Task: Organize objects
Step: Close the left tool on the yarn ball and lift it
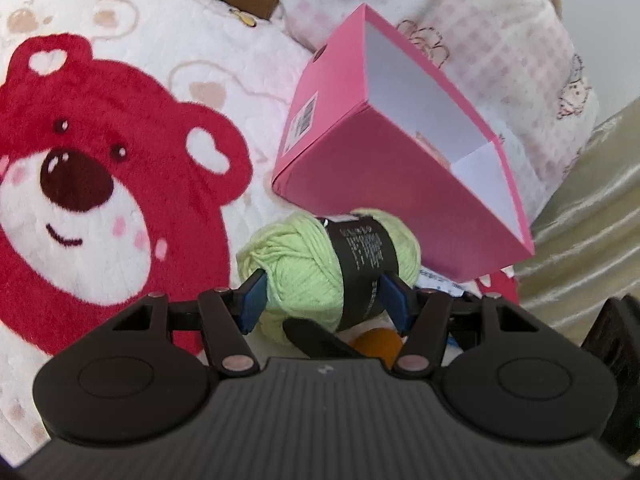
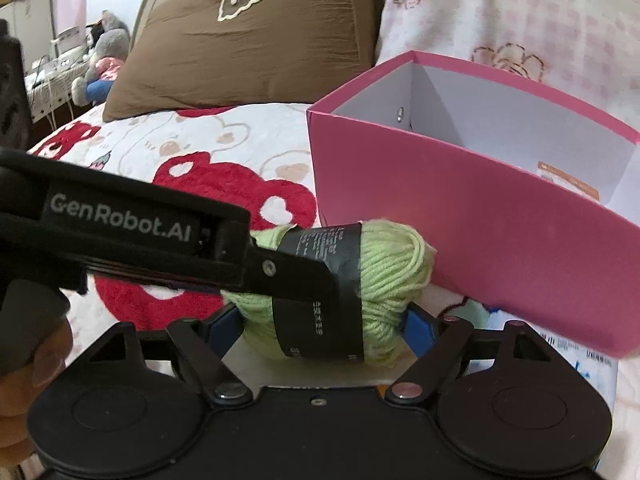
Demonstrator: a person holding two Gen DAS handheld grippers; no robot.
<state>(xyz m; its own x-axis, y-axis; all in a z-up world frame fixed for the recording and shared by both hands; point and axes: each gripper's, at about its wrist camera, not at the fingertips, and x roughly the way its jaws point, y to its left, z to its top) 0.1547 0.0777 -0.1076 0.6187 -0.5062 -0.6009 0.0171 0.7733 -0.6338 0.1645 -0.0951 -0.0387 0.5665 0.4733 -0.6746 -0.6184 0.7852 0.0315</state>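
On the fleecy bear-print blanket (image 1: 120, 128), a plump oval skein of soft green yarn (image 1: 304, 268) lies at six o'clock from the smooth pink cardboard box (image 1: 360, 184), long axis three-to-nine. Left gripper (image 1: 326, 296) pinches it; right gripper (image 2: 320, 326) fingers straddle it, contact unclear.

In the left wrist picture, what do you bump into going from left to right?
Red bear face on the blanket → green yarn ball → pink box → shiny gold cloth.
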